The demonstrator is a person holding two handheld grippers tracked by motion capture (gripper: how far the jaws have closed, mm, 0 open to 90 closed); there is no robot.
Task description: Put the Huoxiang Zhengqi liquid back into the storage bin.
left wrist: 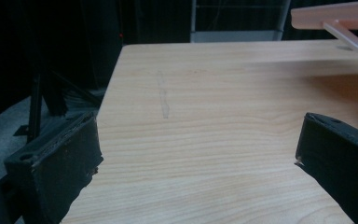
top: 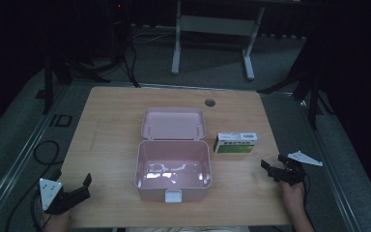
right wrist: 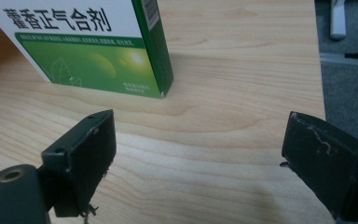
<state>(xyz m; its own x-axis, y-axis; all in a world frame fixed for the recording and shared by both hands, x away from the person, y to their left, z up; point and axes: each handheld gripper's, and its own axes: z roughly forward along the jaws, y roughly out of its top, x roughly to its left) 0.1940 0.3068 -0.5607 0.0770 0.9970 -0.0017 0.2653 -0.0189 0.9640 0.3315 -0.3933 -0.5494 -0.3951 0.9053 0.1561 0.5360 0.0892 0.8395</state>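
One med box (top: 235, 143) just ahead of open R tongs (top: 274, 169).

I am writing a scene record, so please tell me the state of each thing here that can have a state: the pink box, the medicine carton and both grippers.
Pink box: open, empty, lid laid back flat on the table.
Medicine carton: closed, on the table right of the box, untouched.
Left gripper: open, holds nothing.
Right gripper: open, holds nothing, just short of the carton.

High view overhead; claw views low, near table (top: 106, 121).
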